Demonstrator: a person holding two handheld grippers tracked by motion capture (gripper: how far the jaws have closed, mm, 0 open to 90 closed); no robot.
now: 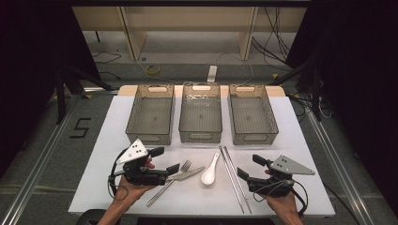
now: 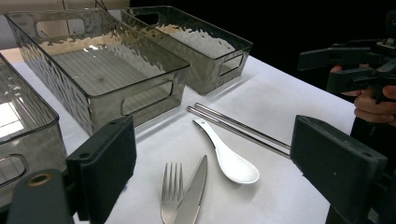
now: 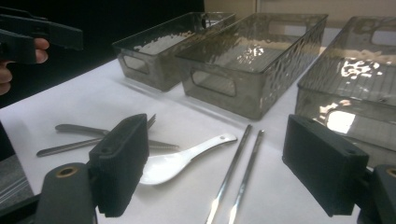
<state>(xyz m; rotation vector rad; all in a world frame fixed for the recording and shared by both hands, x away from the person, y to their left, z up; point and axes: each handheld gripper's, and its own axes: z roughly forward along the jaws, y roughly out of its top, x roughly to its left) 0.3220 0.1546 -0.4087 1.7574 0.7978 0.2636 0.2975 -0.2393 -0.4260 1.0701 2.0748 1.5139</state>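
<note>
We held both tongs, left [image 1: 165,161] and right [image 1: 248,166], apart and empty, flanking the white spoon [image 1: 210,172]; fork [image 1: 180,169], knife [image 1: 187,174] and chopsticks [image 1: 233,176] lay beside it, ready for sorting into bins [image 1: 200,114].

Grey floor [image 1: 47,154], wooden shelving [image 1: 187,18], dark surrounds.

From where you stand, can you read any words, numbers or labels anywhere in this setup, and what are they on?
"5": a dark figure marked on the grey floor, left of the white table.
No writing can be read on the three clear bins, the fork, the knife, the white spoon, the metal chopsticks or either gripper.
</note>
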